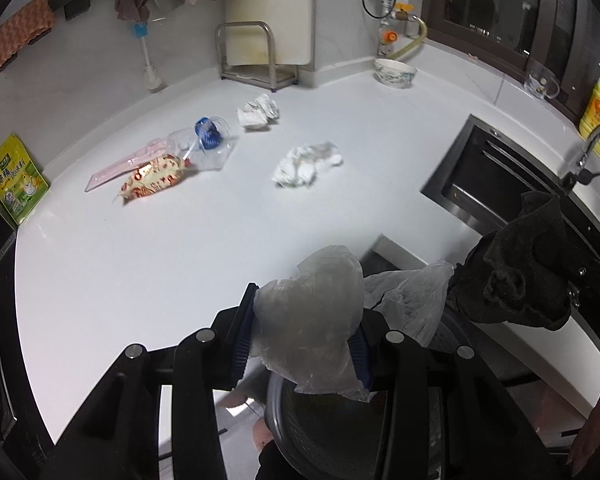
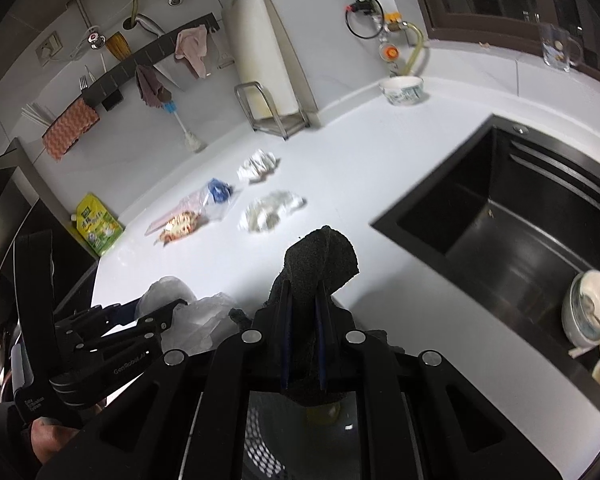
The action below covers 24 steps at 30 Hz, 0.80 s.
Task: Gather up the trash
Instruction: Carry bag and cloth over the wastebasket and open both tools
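Note:
My left gripper (image 1: 304, 320) is shut on a crumpled clear plastic bag (image 1: 312, 312), held between its blue pads at the counter's near edge. To its right, my right gripper (image 2: 304, 308) is shut on a black scouring pad (image 2: 320, 260). Under both sits a dark round bin (image 1: 320, 420). Farther back on the white counter (image 1: 140, 280) lie two crumpled tissues (image 1: 258, 111) (image 1: 306, 164), a clear cup with a blue lid (image 1: 208, 136), a printed snack wrapper (image 1: 154, 178) and a pink clear sleeve (image 1: 120, 168).
A black sink (image 2: 500, 216) opens on the right, with a bowl (image 2: 588, 312) inside. A patterned bowl (image 1: 394, 73), a metal rack (image 1: 248, 56), a green pouch (image 1: 16, 180) and a yellow bottle (image 1: 598, 112) stand around the counter's edges.

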### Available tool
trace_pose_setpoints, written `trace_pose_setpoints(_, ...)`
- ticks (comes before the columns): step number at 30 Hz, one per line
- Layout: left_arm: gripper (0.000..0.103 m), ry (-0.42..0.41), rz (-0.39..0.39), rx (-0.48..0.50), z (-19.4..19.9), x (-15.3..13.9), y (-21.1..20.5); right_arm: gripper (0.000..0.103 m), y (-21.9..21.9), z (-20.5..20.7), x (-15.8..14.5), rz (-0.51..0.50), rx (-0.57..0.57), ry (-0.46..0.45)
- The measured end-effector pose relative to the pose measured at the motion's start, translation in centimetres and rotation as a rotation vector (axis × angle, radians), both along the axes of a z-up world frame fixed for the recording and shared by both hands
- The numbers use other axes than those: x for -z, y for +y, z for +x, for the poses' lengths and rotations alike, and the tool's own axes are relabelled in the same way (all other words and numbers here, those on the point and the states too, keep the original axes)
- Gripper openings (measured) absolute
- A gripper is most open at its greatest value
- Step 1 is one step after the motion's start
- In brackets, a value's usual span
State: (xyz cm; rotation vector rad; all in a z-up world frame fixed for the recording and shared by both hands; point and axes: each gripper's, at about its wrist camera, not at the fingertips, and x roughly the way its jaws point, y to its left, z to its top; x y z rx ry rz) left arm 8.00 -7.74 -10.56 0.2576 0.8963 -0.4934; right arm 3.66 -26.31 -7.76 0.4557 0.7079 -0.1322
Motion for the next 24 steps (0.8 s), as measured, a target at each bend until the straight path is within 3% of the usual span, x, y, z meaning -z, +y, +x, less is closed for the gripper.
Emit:
trace_pose_setpoints(9, 0.042, 0.085, 0.045, 0.023, -3.7, 3.1, -1.2, 0.010, 0.1, -3.3, 3.7, 0.039, -0.046, 0.081)
trace_pose_setpoints(21, 0.046, 0.151, 0.107, -0.005, -4.8, 6.6, -1.4, 0.010, 0.8, -3.3, 8.7, 0.101, -0.117, 0.209)
trace_pose_setpoints(24, 0.055, 0.161, 0.116, -0.022, -4.8, 7.1, -1.1, 0.010, 0.9, -3.3, 9.4, 0.105, -0.127, 0.226)
